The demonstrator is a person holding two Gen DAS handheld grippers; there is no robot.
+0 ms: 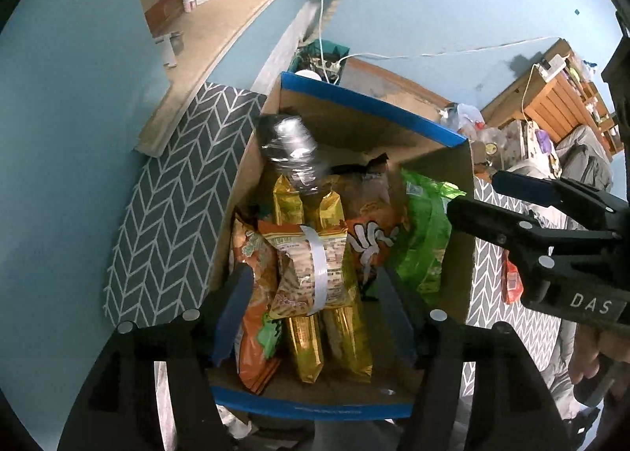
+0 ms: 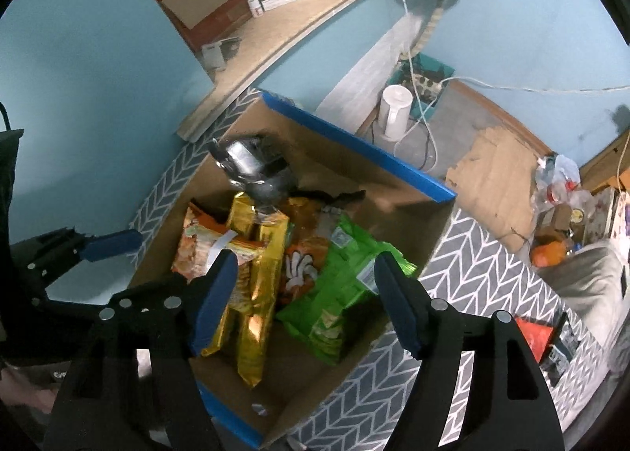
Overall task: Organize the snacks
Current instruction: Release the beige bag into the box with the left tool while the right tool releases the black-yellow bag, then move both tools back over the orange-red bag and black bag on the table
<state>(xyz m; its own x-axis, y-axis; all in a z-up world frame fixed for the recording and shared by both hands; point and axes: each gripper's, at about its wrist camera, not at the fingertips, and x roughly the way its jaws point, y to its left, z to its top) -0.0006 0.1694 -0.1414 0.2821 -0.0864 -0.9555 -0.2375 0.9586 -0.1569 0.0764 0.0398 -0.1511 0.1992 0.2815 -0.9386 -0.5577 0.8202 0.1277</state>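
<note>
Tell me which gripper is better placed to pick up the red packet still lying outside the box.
Probably right: the red packet lies on the patterned mat just beside the open right gripper; the box separates it from the left gripper.

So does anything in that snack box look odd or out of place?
Mostly tidy: packets lie in the cardboard box. One oddity: a crumpled silver wrapper sticks up at the far end, above the gold packets. An orange packet lies outside on the patterned mat.
</note>
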